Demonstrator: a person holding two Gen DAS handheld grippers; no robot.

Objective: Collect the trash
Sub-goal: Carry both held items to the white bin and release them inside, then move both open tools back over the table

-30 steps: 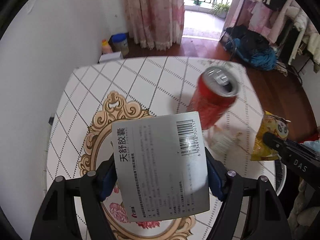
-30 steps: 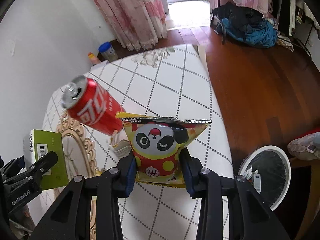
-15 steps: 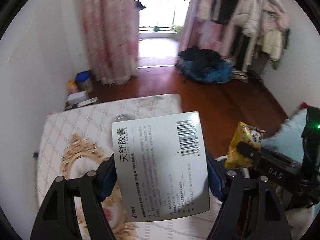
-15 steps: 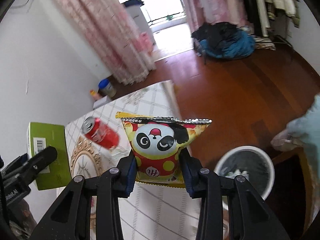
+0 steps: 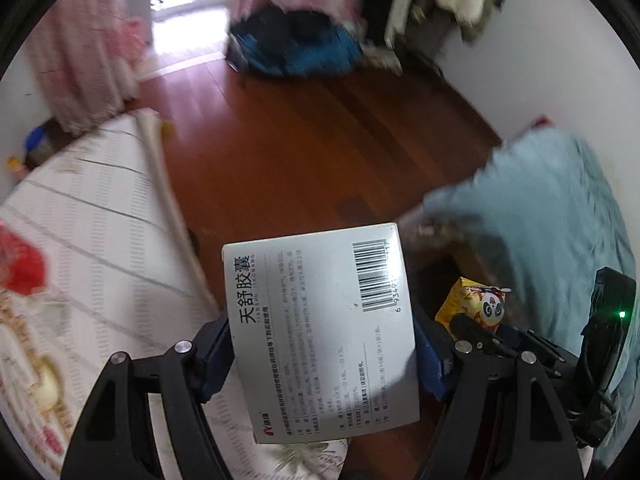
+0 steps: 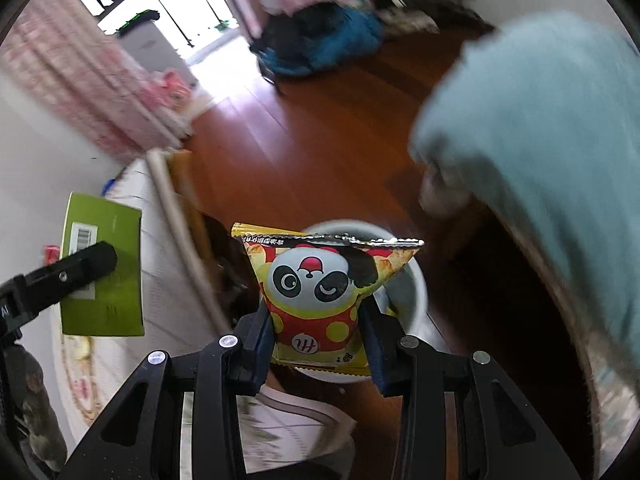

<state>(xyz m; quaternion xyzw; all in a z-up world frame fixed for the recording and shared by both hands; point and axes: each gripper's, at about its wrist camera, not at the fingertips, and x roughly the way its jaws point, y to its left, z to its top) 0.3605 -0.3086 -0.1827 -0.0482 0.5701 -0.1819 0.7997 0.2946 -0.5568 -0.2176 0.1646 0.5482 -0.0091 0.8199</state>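
Note:
My left gripper (image 5: 322, 354) is shut on a white medicine box (image 5: 320, 328) with a barcode and black print, held past the table's edge over the wooden floor. The same box shows its green side (image 6: 102, 276) in the right wrist view. My right gripper (image 6: 320, 320) is shut on a yellow and red panda snack bag (image 6: 324, 292), which hangs over a white round bin (image 6: 412, 280). That snack bag (image 5: 474, 308) also shows at the right of the left wrist view. A red can (image 5: 18, 260) stays on the table, blurred, at the far left.
The white checked table (image 5: 92, 232) lies to the left, its edge running down the middle. A light blue cloth (image 6: 552, 152) fills the right side. A dark blue heap (image 5: 292, 48) sits on the brown floor (image 5: 304, 152) by pink curtains (image 6: 80, 80).
Both grippers have swung right, off the table and over the floor, each keeping its item. The can has slid to the far left of view, and the bin has come under the snack bag.

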